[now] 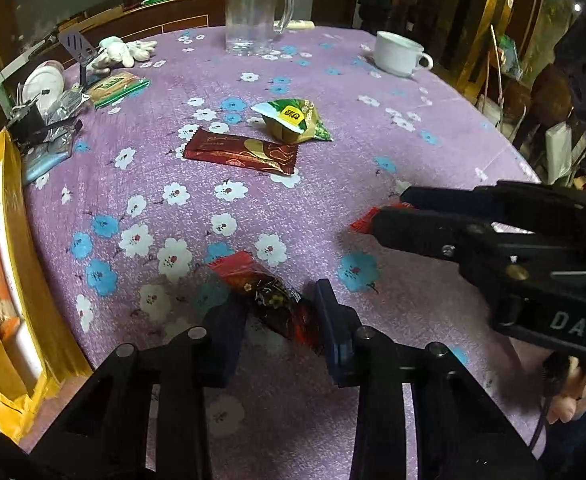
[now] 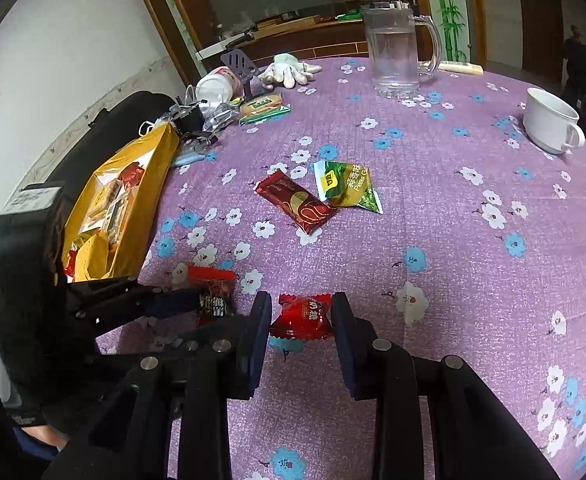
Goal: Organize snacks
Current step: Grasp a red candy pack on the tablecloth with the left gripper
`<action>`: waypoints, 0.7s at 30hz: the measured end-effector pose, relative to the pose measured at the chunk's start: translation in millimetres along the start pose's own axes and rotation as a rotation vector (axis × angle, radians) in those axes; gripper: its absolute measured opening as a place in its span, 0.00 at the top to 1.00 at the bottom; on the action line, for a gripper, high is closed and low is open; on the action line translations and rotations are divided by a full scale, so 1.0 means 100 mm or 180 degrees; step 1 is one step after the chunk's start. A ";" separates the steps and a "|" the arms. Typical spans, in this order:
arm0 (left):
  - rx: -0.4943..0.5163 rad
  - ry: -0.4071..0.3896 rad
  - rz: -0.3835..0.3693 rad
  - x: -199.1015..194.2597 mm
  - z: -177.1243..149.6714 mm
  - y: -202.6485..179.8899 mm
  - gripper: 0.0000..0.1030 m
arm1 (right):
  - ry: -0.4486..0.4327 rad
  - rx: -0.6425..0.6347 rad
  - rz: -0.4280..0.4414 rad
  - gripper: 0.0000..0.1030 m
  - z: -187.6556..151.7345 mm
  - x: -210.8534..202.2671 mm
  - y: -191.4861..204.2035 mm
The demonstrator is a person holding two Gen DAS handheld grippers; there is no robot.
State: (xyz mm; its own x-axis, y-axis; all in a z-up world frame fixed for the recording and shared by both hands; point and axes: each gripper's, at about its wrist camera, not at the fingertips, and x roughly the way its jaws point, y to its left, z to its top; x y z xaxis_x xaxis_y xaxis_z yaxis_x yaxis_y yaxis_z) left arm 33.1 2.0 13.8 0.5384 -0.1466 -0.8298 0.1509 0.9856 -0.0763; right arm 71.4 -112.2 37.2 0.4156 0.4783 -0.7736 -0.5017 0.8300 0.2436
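Now both grippers work low in the frames, over the purple flowered tablecloth [image 2: 453, 200]. The left gripper [image 1: 279, 316] is closed on a dark red candy wrapper [image 1: 269, 300], and the right gripper [image 2: 301, 320] pinches a bright red wrapped candy [image 2: 301, 316] at its middle. These sweets look light and crinkly, so I think the plump centre is the safest place to hold, not the slippery twisted ends. The yellow box [image 2: 133, 200] waits at the left edge, already holding snacks.
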 end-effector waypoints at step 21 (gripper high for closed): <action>-0.0418 -0.0307 -0.0325 -0.08 0.01 0.28 0.88 | 0.0011 0.0019 0.0046 0.69 -0.01 0.09 0.02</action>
State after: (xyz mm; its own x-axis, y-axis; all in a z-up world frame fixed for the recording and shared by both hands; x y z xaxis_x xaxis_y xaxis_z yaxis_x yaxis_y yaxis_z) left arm 34.3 30.3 18.8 0.6038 -0.2476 -0.7577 0.1027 0.9668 -0.2341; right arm 73.2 -106.3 30.6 0.4057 0.4893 -0.7720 -0.5030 0.8247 0.2584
